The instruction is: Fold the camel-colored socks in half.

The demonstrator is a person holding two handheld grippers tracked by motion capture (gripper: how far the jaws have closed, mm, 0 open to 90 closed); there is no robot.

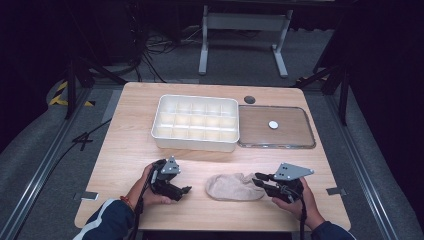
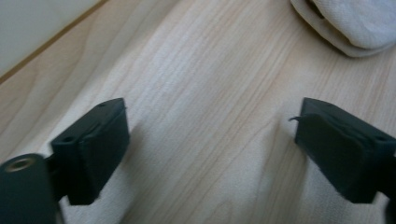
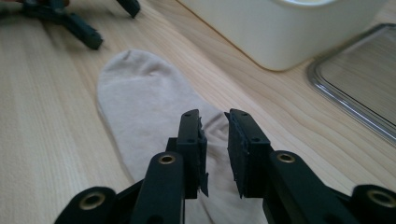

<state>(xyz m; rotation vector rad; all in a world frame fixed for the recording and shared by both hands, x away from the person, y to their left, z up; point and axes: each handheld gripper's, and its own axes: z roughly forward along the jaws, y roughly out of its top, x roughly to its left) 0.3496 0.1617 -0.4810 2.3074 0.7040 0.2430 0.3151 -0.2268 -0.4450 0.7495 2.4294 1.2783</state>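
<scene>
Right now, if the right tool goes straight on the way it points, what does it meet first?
The beige fabric sock lying flat on the wood table. The right tool, jaws slightly apart, points along it; how far above it the jaws sit is unclear.

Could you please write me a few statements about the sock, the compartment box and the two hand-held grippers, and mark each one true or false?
1. The beige sock lies flat on the wooden table between the two hand-held grippers. True.
2. The left hand-held gripper is clamped on the sock. False: its jaws stand wide apart over bare table, with the sock beyond them.
3. The white compartment box has socks in it. False: its compartments look empty.
4. The right hand-held gripper is over the sock with its jaws only narrowly apart. True.
5. The clear lid lies beside the box, not on it. True.
</scene>
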